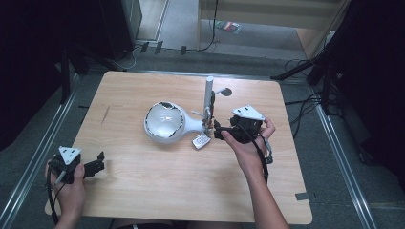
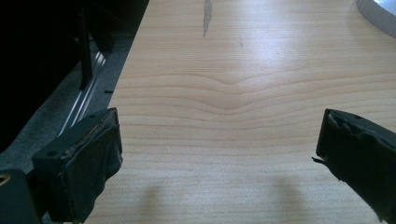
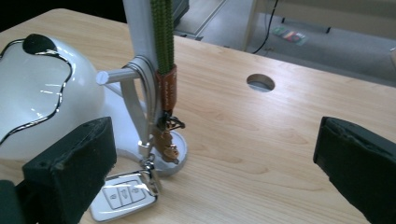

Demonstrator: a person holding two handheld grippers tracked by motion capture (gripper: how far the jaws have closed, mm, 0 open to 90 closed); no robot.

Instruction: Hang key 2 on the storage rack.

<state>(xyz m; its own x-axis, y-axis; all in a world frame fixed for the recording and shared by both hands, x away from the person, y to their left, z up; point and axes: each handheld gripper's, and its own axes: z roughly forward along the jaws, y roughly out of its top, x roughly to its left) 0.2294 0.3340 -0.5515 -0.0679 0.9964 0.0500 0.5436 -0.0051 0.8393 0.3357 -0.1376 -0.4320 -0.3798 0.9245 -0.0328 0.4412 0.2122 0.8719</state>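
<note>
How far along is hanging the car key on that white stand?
Looks mostly done: the strap is looped over the peg of the white stand, with the car key lying on the table at its foot. The right hand-held gripper stands open, holding nothing; the left hand-held gripper is open, apart. Perhaps only pulling away remains.

Light wood table (image 1: 143, 181) w/ rounded corners, grain running across, on grey floor (image 1: 344, 157) btwn metal rails. Near centre: white stand (image 1: 165, 122) w/ glossy domed base and upright grey post (image 1: 208, 98), its small round foot resting on the top. Car key fob (image 1: 201, 141), silver-edged, lies flat just beside that foot, its strap hung on the post's peg. Round cable hole (image 1: 226, 91) in the top, toward far edge. Dark streak (image 1: 105, 114) marks the wood at left.
</note>
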